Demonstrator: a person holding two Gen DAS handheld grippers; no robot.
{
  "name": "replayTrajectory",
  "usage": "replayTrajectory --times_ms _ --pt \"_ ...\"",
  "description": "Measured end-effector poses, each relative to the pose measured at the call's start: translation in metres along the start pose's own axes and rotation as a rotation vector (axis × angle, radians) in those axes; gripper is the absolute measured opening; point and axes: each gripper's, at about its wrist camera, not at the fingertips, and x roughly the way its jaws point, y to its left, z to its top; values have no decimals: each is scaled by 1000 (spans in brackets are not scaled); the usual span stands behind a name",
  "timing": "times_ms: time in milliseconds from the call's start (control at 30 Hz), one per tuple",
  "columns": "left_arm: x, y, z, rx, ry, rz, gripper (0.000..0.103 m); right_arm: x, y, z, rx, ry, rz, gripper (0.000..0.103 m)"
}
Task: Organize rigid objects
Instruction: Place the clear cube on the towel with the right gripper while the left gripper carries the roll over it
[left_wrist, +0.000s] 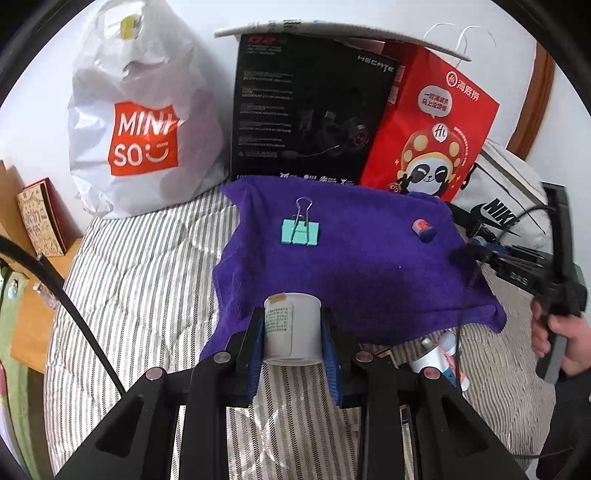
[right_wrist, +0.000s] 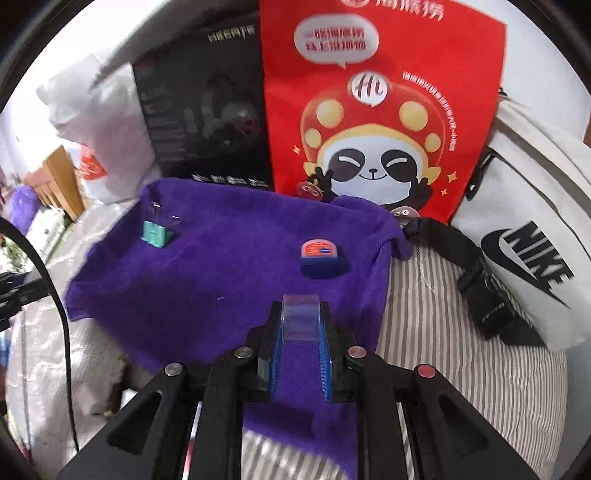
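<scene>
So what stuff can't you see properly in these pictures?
- White cup, left view: the left gripper covers its sides; inside hidden.
- Clear box, right view: see-through, contents unclear.
- Binder clip, right view: blurred.
- Bottles, left view: half under the purple towel.

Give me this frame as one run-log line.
left gripper: shut on white cup | right gripper: shut on clear plastic piece | purple towel: teal binder clip, blue-red eraser
</scene>
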Motion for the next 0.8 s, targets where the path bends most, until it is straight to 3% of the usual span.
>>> replayTrajectory --times_ms 267,633,800 --pt "6 11 -5 -23 11 -7 27 43 -7 11 -12 64 -14 17" --pt "15 10 -1 -16 18 -26 27 70 -4 8 -31 142 -26 17" --pt "18 6 2 -7 22 -32 27 72 -3 6 -34 129 -30 17"
